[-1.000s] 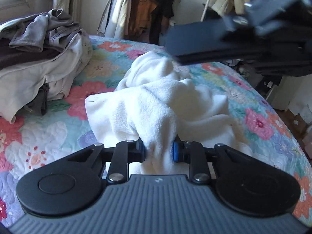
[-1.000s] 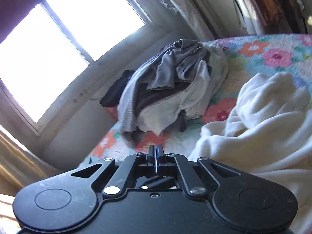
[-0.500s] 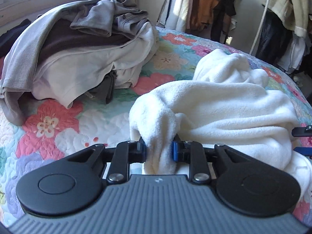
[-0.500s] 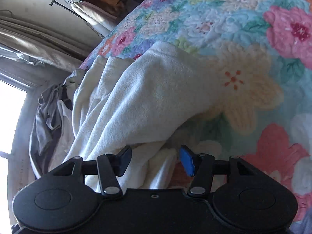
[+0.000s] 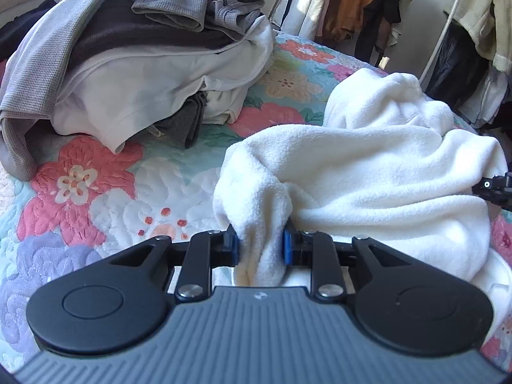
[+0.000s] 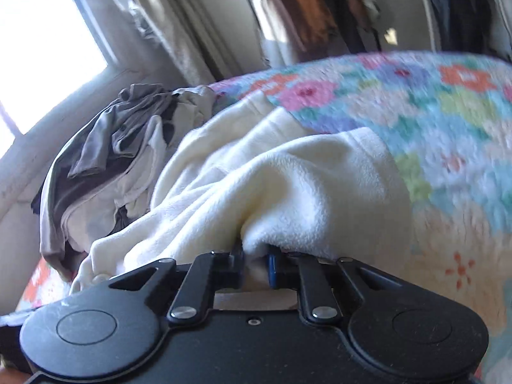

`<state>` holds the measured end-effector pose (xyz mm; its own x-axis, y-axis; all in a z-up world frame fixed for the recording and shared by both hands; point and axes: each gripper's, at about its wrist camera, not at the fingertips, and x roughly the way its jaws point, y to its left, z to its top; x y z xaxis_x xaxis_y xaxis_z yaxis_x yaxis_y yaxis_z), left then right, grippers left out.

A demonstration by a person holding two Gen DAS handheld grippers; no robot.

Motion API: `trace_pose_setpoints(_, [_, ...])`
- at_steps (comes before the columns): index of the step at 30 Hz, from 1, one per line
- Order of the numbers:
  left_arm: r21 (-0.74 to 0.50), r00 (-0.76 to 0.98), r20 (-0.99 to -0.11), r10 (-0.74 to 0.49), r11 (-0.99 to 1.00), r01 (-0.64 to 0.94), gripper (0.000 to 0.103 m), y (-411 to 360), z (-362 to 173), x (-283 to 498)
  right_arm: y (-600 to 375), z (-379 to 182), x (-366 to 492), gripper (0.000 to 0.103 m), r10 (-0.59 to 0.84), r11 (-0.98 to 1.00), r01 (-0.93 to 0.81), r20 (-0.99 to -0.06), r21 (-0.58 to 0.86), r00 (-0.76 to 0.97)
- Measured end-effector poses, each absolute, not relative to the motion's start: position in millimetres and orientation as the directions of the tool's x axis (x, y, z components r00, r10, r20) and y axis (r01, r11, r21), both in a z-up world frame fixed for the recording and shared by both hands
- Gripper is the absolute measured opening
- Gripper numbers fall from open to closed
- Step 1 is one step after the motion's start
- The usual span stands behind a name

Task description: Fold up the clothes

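Newly closing right hand-held gripper (image 6: 256, 264) pinches white fleece (image 6: 288, 192) between its jaws.

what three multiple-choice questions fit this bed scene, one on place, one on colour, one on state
1. Where does the clothes pile lie relative to the fleece garment in the left wrist view?
A. left of it
B. on top of it
C. under it

2. What colour is the fleece garment?
A. navy
B. cream white
C. red

3. What is between the pads of the left hand-held gripper?
A. nothing
B. a hanger
C. a fold of the fleece

Answers: 1 A, the pile sits on the floral quilt to the left, apart from the fleece. 2 B, it shows pale cream in both views. 3 C, bunched fleece fills the gap between the blue pads; the right hand-held gripper is closing on another fold.
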<state>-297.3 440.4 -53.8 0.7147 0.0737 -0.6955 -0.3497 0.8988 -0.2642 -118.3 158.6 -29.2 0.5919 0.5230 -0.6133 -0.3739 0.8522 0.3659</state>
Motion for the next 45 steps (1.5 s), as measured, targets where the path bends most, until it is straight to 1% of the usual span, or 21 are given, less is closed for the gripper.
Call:
trace_pose_setpoints(2, [-0.300, 0.725, -0.686, 0.060, 0.885, -0.356, 0.033, 444, -45, -304, 160, -20, -123, 0.015, 0.561, 0.828, -0.397, -0.585, 0.397, 0.586])
trace_pose_setpoints(3, [-0.313, 0.730, -0.680, 0.063, 0.876, -0.367, 0.043, 444, -40, -309, 160, -16, -126, 0.014, 0.585, 0.811, -0.411, -0.569, 0.416, 0.578])
trace_pose_setpoints(4, [-0.326, 0.743, -0.667, 0.056, 0.875, -0.358, 0.049, 444, -34, -314, 162, -10, -129, 0.014, 0.610, 0.792, -0.428, -0.556, 0.435, 0.565])
trace_pose_setpoints(6, [-0.341, 0.776, -0.629, 0.033, 0.886, -0.314, 0.057, 440, -23, -323, 167, -1, -134, 0.013, 0.652, 0.758, -0.465, -0.534, 0.457, 0.539])
trace_pose_setpoints(9, [-0.332, 0.824, -0.566, 0.017, 0.910, -0.247, 0.059, 428, -6, -334, 181, 12, -144, 0.013, 0.704, 0.709, -0.527, -0.510, 0.469, 0.494])
trace_pose_setpoints(11, [-0.357, 0.855, -0.517, -0.040, 0.918, -0.172, 0.061, 421, 3, -340, 191, 19, -149, 0.012, 0.740, 0.669, -0.568, -0.498, 0.479, 0.452])
trace_pose_setpoints(13, [-0.376, 0.870, -0.474, -0.134, 0.924, -0.063, 0.078, 411, 8, -342, 203, 24, -156, 0.012, 0.760, 0.642, -0.600, -0.504, 0.478, 0.411])
trace_pose_setpoints(14, [-0.370, 0.866, -0.473, -0.161, 0.929, -0.029, 0.081, 405, 7, -340, 207, 25, -159, 0.012, 0.766, 0.632, -0.608, -0.510, 0.482, 0.392])
trace_pose_setpoints(17, [-0.364, 0.843, -0.506, -0.182, 0.931, -0.017, 0.084, 389, -6, -328, 213, 26, -165, 0.012, 0.798, 0.587, -0.612, -0.507, 0.529, 0.327])
trace_pose_setpoints(21, [-0.454, 0.821, -0.519, -0.239, 0.890, -0.028, 0.085, 382, -26, -308, 222, 27, -177, 0.012, 0.815, 0.553, -0.629, -0.511, 0.547, 0.273])
trace_pose_setpoints(22, [-0.454, 0.829, -0.508, -0.234, 0.890, -0.027, 0.083, 381, -27, -307, 224, 28, -181, 0.012, 0.813, 0.552, -0.640, -0.517, 0.535, 0.269])
trace_pose_setpoints(23, [-0.442, 0.839, -0.497, -0.220, 0.896, -0.027, 0.078, 380, -26, -307, 224, 27, -185, 0.012, 0.809, 0.553, -0.653, -0.522, 0.517, 0.271])
trace_pose_setpoints(24, [-0.421, 0.843, -0.499, -0.200, 0.906, -0.035, 0.051, 379, -25, -307, 222, 26, -186, 0.012, 0.809, 0.553, -0.653, -0.520, 0.517, 0.273])
trace_pose_setpoints(25, [-0.407, 0.841, -0.511, -0.179, 0.912, -0.053, 0.033, 381, -24, -308, 218, 25, -187, 0.012, 0.811, 0.553, -0.651, -0.516, 0.520, 0.276])
trace_pose_setpoints(26, [-0.405, 0.838, -0.521, -0.163, 0.911, -0.074, 0.029, 385, -23, -310, 214, 23, -187, 0.012, 0.815, 0.551, -0.646, -0.508, 0.528, 0.280])
trace_pose_setpoints(28, [-0.398, 0.845, -0.525, -0.103, 0.907, -0.137, 0.017, 397, -21, -316, 202, 21, -186, 0.013, 0.818, 0.556, -0.626, -0.493, 0.547, 0.296])
trace_pose_setpoints(31, [-0.291, 0.846, -0.518, 0.124, 0.905, -0.311, 0.014, 422, -13, -328, 186, 18, -182, 0.016, 0.780, 0.612, -0.598, -0.519, 0.518, 0.349])
trace_pose_setpoints(33, [-0.245, 0.811, -0.515, 0.277, 0.859, -0.449, 0.013, 440, -10, -335, 176, 14, -180, 0.018, 0.721, 0.678, -0.580, -0.560, 0.451, 0.408])
trace_pose_setpoints(37, [-0.244, 0.656, -0.597, 0.461, 0.675, -0.697, 0.013, 494, -26, -347, 154, -6, -168, 0.028, 0.621, 0.772, -0.507, -0.627, 0.384, 0.470])
trace_pose_setpoints(41, [-0.254, 0.537, -0.689, 0.487, 0.531, -0.808, 0.013, 528, -45, -360, 140, -27, -148, 0.036, 0.592, 0.799, -0.445, -0.662, 0.405, 0.460])
trace_pose_setpoints(45, [-0.236, 0.536, -0.690, 0.486, 0.550, -0.801, 0.013, 524, -44, -361, 148, -41, -130, 0.050, 0.567, 0.814, -0.435, -0.693, 0.386, 0.445])
